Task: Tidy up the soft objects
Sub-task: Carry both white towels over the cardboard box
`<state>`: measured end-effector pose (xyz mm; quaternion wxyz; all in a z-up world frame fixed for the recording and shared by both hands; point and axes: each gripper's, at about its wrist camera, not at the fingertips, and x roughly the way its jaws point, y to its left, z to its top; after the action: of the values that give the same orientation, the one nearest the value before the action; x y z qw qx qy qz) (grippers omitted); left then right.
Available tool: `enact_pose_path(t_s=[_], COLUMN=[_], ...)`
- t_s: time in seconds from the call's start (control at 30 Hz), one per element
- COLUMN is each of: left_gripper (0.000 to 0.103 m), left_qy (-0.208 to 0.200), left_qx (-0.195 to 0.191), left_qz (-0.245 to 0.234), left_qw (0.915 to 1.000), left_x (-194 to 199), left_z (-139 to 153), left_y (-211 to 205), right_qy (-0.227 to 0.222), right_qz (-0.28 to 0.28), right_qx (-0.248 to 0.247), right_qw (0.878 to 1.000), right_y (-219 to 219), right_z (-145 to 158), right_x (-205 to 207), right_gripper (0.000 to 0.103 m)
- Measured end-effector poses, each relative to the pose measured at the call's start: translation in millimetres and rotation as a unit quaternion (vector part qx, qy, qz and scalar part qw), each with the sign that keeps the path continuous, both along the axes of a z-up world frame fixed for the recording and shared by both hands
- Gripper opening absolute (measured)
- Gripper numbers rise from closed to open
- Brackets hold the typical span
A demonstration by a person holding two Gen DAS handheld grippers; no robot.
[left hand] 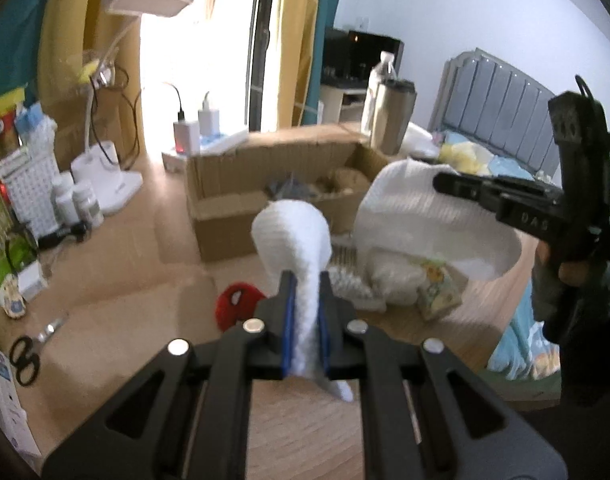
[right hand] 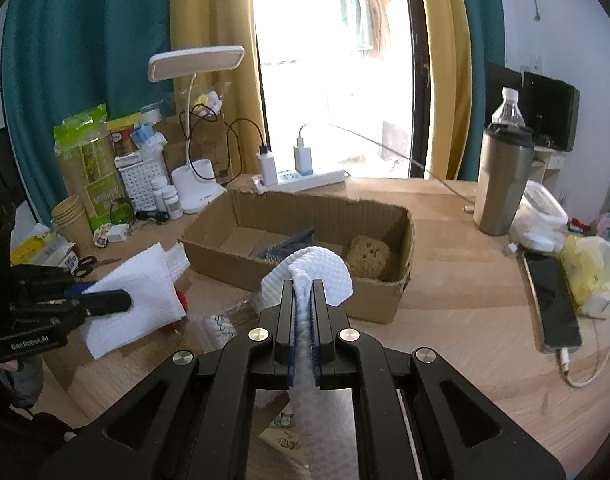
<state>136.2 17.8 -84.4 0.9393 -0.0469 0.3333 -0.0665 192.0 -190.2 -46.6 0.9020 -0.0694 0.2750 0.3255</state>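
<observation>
— What are you holding there? The white cloth [right hand: 319, 276] looks soft, with a dimpled waffle weave.

— Yes, and your gripper pads [left hand: 289, 322] are ribbed blue rubber on matt black plastic.

— The box [right hand: 305, 236]?

— Rough brown corrugated cardboard, torn edges. You work over a smooth wood-grain table [right hand: 465, 280]; the tumbler [right hand: 503, 184] is brushed metal.

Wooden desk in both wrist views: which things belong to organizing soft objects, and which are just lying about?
Job: white waffle-textured cloth, held by both grippers; open brown cardboard box; red spider-face plush.
Lying about: black-handled scissors, steel travel tumbler, black smartphone, white desk lamp.
</observation>
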Motion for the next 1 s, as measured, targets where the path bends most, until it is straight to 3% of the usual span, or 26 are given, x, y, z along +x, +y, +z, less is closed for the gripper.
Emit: enact_pose_path(t_s=[0.43, 0.7, 1.0], left_gripper=[0.010, 0.010, 0.010], left_qy=[-0.055, -0.067, -0.078], left_qx=[-0.003, -0.016, -0.021], left_qz=[0.013, 0.021, 0.023], left_qw=[0.9984, 0.9974, 0.9964], left_x=[5.0, 13.4, 29.9], left_z=[33.4, 42.9, 49.4], left_y=[18.6, 33.8, 45.4], right_qy=[-0.044, -0.053, -0.084], right_qz=[-0.001, 0.002, 0.000], right_qx=[0.010, 0.035, 0.028], right_qw=[0.999, 0.998, 0.996], right_y=[2.0, 2.2, 10.7], right_z=[38.1, 58.2, 79.1], right_x=[3.1, 11.7, 28.8], right_gripper=[0.007, 0.007, 0.007])
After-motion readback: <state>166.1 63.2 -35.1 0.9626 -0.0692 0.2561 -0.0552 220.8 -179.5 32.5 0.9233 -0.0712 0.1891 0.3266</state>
